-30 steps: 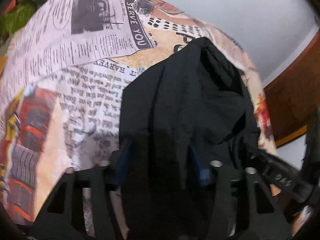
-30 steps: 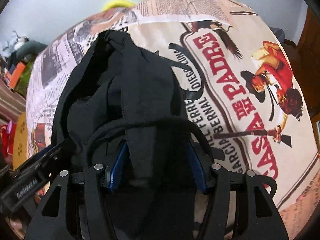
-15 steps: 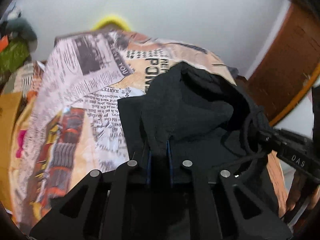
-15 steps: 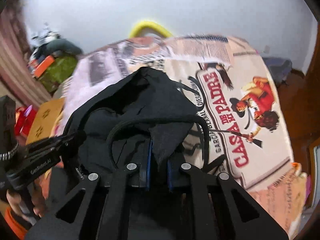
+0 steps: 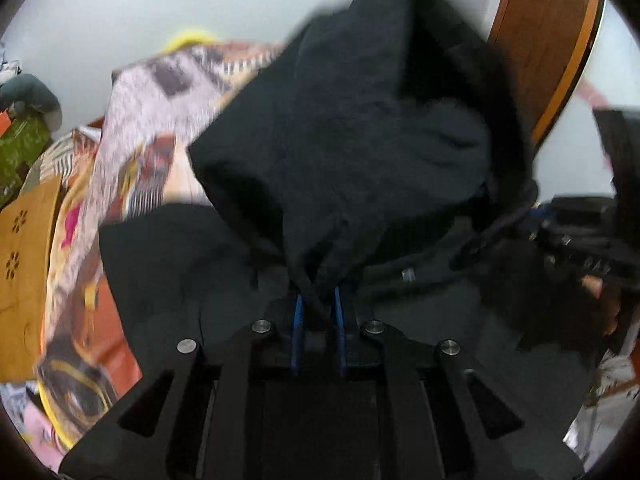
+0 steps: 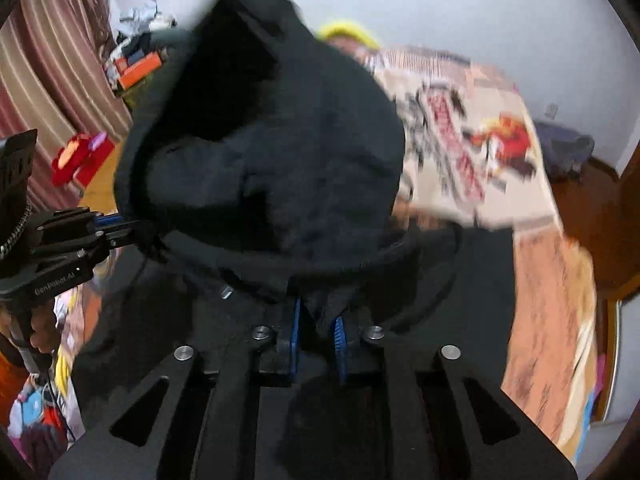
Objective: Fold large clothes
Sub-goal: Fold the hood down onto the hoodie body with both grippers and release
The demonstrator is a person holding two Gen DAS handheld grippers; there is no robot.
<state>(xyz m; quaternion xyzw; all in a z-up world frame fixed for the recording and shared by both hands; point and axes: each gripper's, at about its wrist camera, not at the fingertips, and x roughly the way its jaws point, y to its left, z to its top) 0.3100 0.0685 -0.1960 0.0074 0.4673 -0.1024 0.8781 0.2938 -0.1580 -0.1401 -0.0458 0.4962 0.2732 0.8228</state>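
Note:
A black hoodie (image 5: 360, 140) hangs lifted above the printed bed cover (image 5: 152, 120), its hood bulging up in front of both cameras. My left gripper (image 5: 316, 304) is shut on a fold of its black cloth near the neck. My right gripper (image 6: 318, 320) also has hoodie (image 6: 280, 160) cloth pinched between its blue pads, though its jaws are opening slightly. Each gripper shows in the other's view: the right gripper (image 5: 532, 216) at the right edge, the left gripper (image 6: 132, 226) at the left edge, both at the hoodie's collar. The picture is blurred by motion.
The bed cover (image 6: 480, 152) with its newspaper and poster print spreads below. A brown wooden door (image 5: 548, 40) stands at the right, a striped curtain (image 6: 52, 80) at the left. A cardboard box (image 5: 24, 248), a red toy (image 6: 76, 160) and clutter lie beside the bed.
Both grippers closed on the hoodie and lifted it off the bed cover. The cameras drew back and up, and the hood now rises high in both views.

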